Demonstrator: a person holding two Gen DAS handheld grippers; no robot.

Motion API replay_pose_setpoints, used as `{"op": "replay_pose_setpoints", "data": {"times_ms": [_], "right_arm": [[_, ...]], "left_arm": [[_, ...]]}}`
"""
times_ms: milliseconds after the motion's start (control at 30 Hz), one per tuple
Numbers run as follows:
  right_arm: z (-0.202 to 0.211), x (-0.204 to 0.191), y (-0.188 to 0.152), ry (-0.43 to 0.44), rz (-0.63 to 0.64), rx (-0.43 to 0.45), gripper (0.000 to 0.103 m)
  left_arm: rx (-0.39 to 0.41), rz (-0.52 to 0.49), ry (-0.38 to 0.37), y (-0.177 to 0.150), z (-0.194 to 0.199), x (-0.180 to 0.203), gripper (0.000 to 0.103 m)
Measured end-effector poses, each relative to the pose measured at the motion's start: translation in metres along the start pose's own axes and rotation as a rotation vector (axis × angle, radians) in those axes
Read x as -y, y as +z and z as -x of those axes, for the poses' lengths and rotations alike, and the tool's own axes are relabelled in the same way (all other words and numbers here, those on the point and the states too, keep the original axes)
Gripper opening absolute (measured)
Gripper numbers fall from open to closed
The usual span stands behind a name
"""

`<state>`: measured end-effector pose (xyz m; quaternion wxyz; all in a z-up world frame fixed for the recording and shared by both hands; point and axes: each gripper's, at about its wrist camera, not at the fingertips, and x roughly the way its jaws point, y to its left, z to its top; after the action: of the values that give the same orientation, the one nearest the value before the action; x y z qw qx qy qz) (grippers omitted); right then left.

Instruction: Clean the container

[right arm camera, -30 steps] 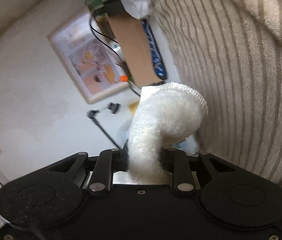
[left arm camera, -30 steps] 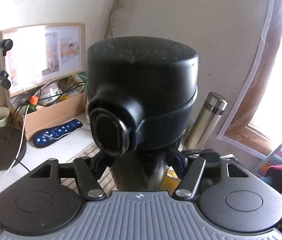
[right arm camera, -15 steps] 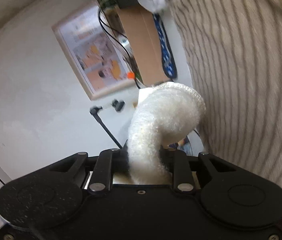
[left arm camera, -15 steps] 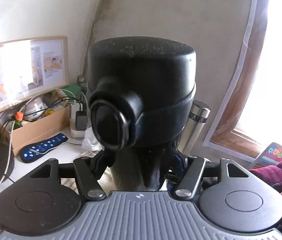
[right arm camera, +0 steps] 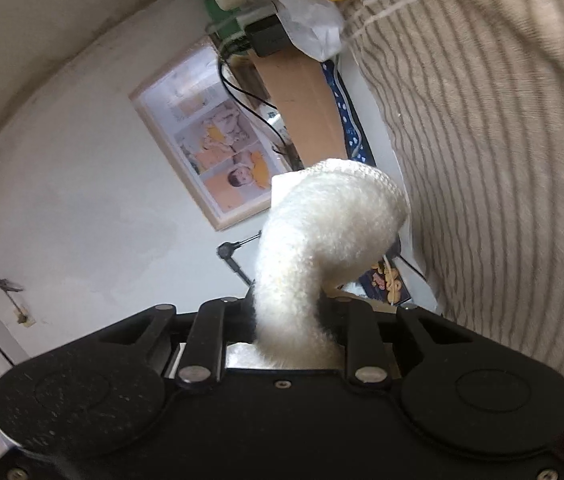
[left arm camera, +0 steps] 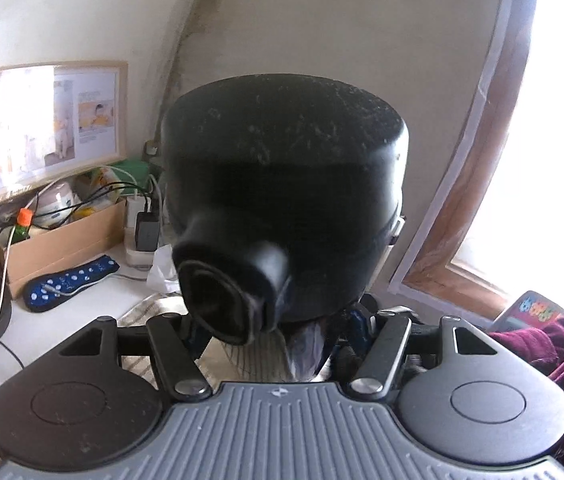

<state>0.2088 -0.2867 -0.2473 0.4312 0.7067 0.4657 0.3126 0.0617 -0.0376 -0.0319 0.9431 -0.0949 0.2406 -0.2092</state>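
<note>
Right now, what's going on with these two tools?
The left tool is clamped on a black-lidded container, holding it up close to its camera, spout toward the lens. The right tool grips a fluffy white cloth that curls over beside a striped beige towel. The cloth isn't visibly touching the container in either view, so no wiping contact shows.

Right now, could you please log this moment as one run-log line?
left gripper: shut on black container | right gripper: shut on white cloth | cloth-container contact: not visible
</note>
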Motion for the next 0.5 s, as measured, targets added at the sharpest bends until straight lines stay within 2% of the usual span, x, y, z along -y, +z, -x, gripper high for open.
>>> {"op": "replay_pose_setpoints", "data": {"times_ms": [133, 200, 400, 500], "right_arm": [[-0.022, 0.010, 0.003, -0.118, 0.023, -0.089, 0.022], [-0.022, 0.009, 0.006, -0.160, 0.058, -0.115, 0.022], [-0.007, -0.011, 0.036, -0.133, 0.103, -0.086, 0.022], [-0.014, -0.032, 0.051, -0.172, 0.230, -0.129, 0.022]], "left_arm": [[-0.011, 0.010, 0.050, -0.002, -0.005, -0.007, 0.064], [-0.026, 0.018, 0.101, -0.006, -0.007, -0.014, 0.064], [-0.076, 0.064, 0.243, -0.022, -0.015, -0.036, 0.064], [-0.103, 0.076, 0.304, -0.028, -0.025, -0.046, 0.064]]}}
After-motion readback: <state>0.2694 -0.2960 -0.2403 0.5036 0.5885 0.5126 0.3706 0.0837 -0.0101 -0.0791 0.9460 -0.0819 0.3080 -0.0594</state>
